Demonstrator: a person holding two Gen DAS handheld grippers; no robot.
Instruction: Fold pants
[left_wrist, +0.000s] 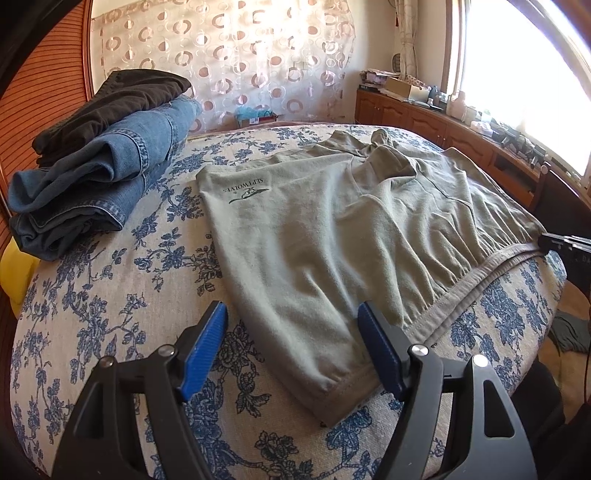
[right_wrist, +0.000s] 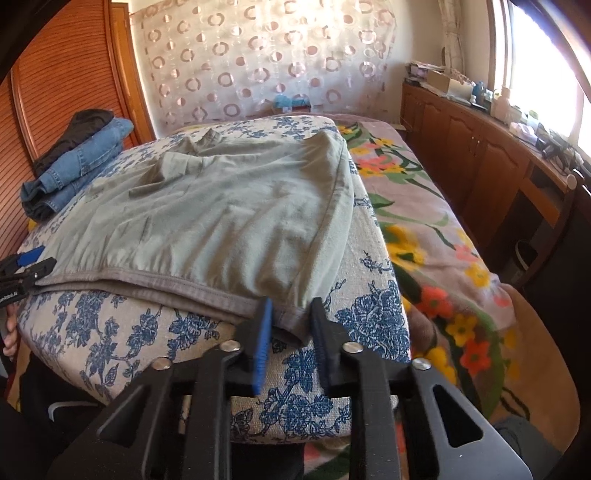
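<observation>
Lying between right hand-held gripper (right_wrist: 291, 314) pads, green pants (right_wrist: 221, 206) waistband corner.

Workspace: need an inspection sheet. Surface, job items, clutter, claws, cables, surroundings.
Surface: blue-floral cushion, lying on a floral bedspread.
Job's things: green pants spread flat, waistband at the near edge.
Clutter: folded jeans with a dark garment on top, at the far left.
Claws: left claw open, straddling a pants corner; right claw closed on the waistband corner.
Cables: nothing seen.
Surroundings: patterned curtain, wooden cabinets under a window.
</observation>
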